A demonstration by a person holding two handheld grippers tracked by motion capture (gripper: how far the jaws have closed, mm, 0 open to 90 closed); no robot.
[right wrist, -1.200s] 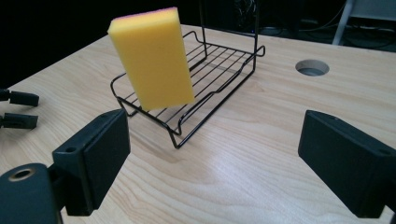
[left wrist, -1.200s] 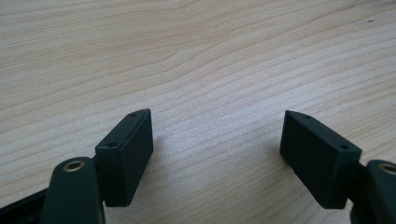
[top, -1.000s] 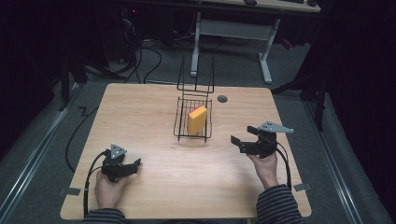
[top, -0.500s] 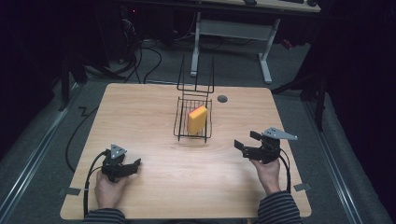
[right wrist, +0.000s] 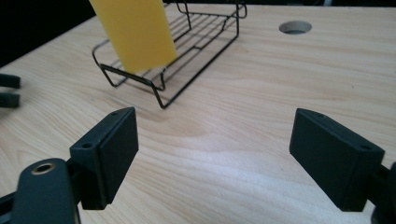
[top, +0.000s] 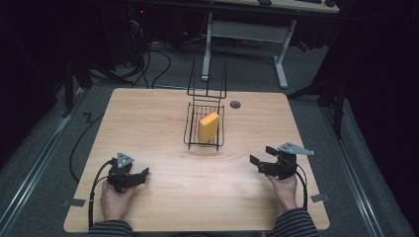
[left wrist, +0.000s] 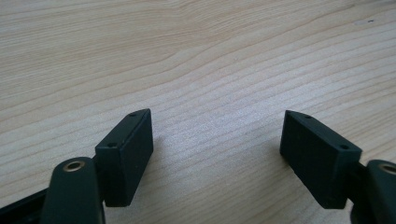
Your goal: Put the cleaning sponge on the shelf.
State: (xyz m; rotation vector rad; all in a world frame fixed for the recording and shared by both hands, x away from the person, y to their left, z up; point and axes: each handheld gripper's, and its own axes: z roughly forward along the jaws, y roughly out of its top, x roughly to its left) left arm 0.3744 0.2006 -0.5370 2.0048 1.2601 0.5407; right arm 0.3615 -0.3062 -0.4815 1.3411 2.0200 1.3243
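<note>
A: What is that yellow block point(top: 208, 126)?

B: A flat, oblong slab, plain yellow-orange with rounded corners. It stands tilted in the black wire basket point(top: 193, 132), leaning on the wires with its lower end on the basket's floor.

A: Where does it lie from the jaws?

B: Well ahead of the right gripper's point(top: 262, 157) jaws and off to their left, nothing between them. The basket sits upright on the wood, well apart from both pairs.

bare table point(top: 163, 118) all round; wire rack point(top: 204, 129) mid-table, sponge point(top: 208, 126) inside
</note>
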